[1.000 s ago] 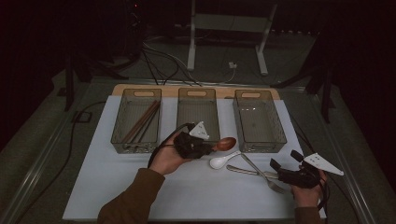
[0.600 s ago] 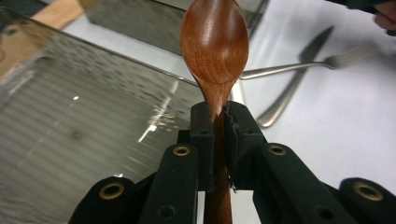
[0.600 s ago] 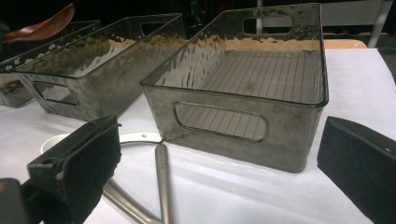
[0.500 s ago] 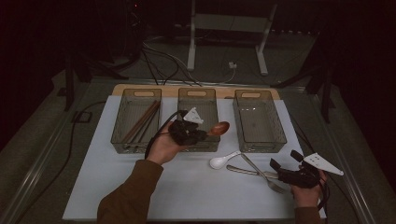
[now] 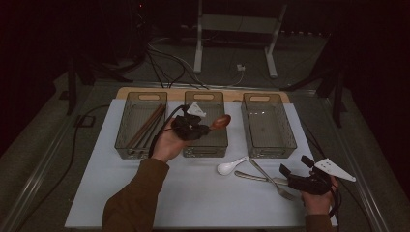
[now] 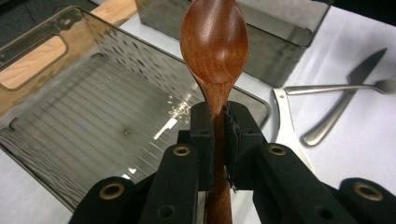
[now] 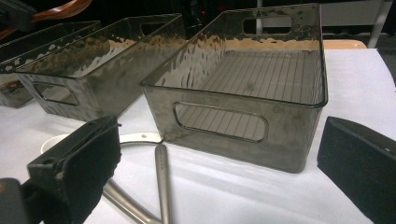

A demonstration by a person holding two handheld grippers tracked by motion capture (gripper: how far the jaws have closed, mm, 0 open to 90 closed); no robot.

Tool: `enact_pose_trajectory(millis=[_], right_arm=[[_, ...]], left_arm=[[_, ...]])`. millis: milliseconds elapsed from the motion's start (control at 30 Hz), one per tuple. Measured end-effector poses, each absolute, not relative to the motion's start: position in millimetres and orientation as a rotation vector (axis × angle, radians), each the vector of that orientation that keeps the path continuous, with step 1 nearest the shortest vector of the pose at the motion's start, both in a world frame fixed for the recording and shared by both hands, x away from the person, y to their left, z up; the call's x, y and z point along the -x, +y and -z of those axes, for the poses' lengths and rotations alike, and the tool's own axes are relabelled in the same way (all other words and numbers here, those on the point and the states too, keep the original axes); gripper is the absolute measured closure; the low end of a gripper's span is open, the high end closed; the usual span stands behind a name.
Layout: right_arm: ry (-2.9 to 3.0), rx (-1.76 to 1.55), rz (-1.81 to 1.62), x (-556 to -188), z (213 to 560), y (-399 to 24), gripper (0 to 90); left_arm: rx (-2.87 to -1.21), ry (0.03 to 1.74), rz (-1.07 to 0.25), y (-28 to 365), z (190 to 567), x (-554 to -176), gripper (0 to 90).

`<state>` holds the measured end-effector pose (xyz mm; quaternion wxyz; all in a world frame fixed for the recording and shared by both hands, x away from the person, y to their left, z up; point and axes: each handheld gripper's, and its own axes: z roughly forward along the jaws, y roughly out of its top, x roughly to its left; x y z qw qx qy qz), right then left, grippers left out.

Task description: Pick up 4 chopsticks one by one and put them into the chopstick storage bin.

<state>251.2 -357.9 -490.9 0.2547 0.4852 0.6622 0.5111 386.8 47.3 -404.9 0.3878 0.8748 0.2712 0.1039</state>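
In the left gripper view the handle of the wooden spoon (image 6: 214,51) is hidden between the jaws and cut off at the bottom edge. In the right gripper view the metal cutlery (image 7: 161,184) runs out of the lower edge. In the high view the things in the left bin (image 5: 140,123) are too dark to name.

Left gripper (image 5: 205,126) clamps wooden spoon (image 5: 220,122) above middle bin (image 5: 205,145). Right gripper (image 5: 294,170) wide apart near fork (image 5: 273,180), white spoon (image 5: 231,166).
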Motion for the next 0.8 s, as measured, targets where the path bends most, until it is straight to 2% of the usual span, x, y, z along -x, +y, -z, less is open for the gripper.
enact_pose_trajectory(millis=[800], right_arm=[[1.798, -1.318, -1.390, -251.3, 490.8, -358.1, 0.0]], left_arm=[[-2.174, 0.825, -0.337, 47.9, 405.4, -408.0, 83.7]])
